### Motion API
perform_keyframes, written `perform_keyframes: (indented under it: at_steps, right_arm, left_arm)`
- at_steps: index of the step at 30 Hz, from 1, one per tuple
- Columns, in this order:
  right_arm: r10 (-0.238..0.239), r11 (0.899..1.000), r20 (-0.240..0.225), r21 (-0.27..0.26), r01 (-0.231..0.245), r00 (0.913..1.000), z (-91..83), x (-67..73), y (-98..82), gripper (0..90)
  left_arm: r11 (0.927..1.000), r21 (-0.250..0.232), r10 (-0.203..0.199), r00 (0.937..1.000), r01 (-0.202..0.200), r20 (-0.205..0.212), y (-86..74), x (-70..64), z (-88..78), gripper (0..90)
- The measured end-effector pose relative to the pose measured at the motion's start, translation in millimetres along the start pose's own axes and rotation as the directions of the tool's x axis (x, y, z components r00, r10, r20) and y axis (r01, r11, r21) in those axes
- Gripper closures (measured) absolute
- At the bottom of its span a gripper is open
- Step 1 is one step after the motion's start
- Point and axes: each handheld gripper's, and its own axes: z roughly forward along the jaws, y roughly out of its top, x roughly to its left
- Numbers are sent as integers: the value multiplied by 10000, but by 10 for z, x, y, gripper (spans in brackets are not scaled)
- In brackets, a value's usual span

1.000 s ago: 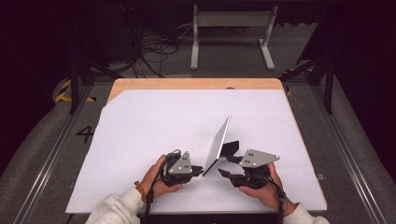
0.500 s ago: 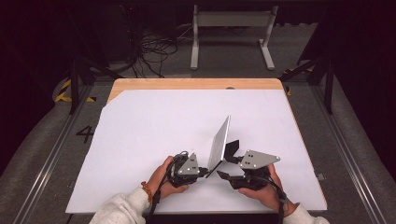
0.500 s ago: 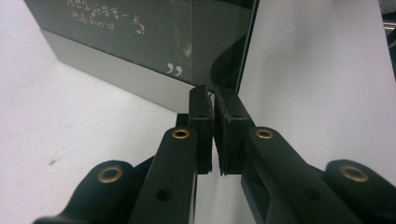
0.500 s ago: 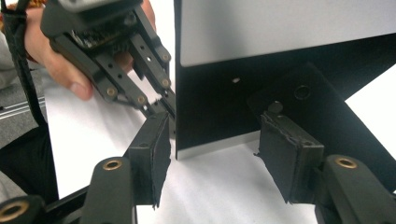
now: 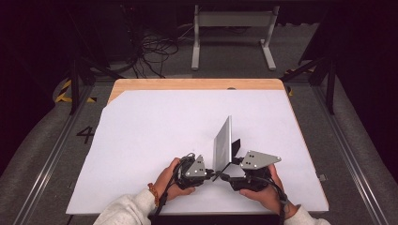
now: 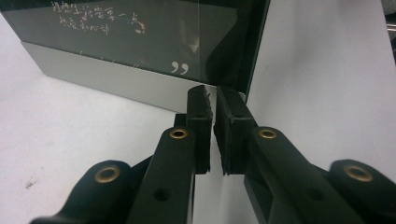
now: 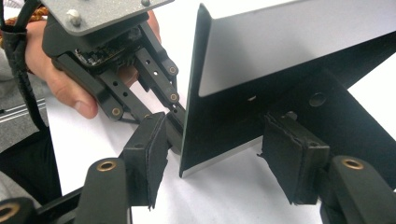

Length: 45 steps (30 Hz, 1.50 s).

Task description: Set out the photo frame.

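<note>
**A framed panel stands on edge between two grippers**

On the white table (image 5: 141,140), at about six o'clock and near the person's edge, a thin picture frame (image 5: 222,140) stands upright on its lower edge, leaning slightly. One face is glossy dark glass with pale handwriting and a closing quotation mark. The other is silver with a black easel back (image 7: 280,116) folded out behind.

The left gripper (image 6: 212,100) comes in from seven o'clock of the frame. Its jaws are nearly together, a narrow slit between the pads, with their tips at the frame's near bottom corner. I cannot tell whether they pinch an edge or merely touch it. The right gripper (image 7: 215,154) comes in from five o'clock with its jaws wide apart, straddling the frame's bottom corner. One pad sits on the glass side, the other is against the easel back, and neither is pressed home.

By the look of it, the frame is light, stiff and top-heavy when standing. The glass is slippery and fragile, so a pinch on the face could skid or crack it. The safer hold is probably across the rigid rim near a bottom corner, or on the easel back, with the second gripper steadying against tipping.
</note>
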Motion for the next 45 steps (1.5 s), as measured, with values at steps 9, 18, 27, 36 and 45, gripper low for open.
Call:
perform_keyframes:
  at_steps: [9,18,27,36,45]
  right_arm:
    - [528,9986,246,-100,-526,9983,4,-30,15,473]
    - [644,9979,757,2,-646,9950,4,-13,21,450]
    - [960,9954,707,-78,-956,9929,10,-29,12,472]
    - [1183,9929,399,-138,-1179,9922,-10,-76,-18,573]
    - [1152,9933,309,-96,-1150,9929,-81,-170,-55,628]
  left_arm:
    - [10000,-83,7,10000,-8,-73,12,7,29,850]
    - [10000,-76,-19,9999,18,-125,33,-1,54,850]
    - [10000,-88,-42,9999,40,-137,36,-1,59,843]
    - [10000,-57,8,9991,-10,-429,-35,95,-91,794]
    - [9988,-13,-491,9949,492,-877,-186,287,-282,745]
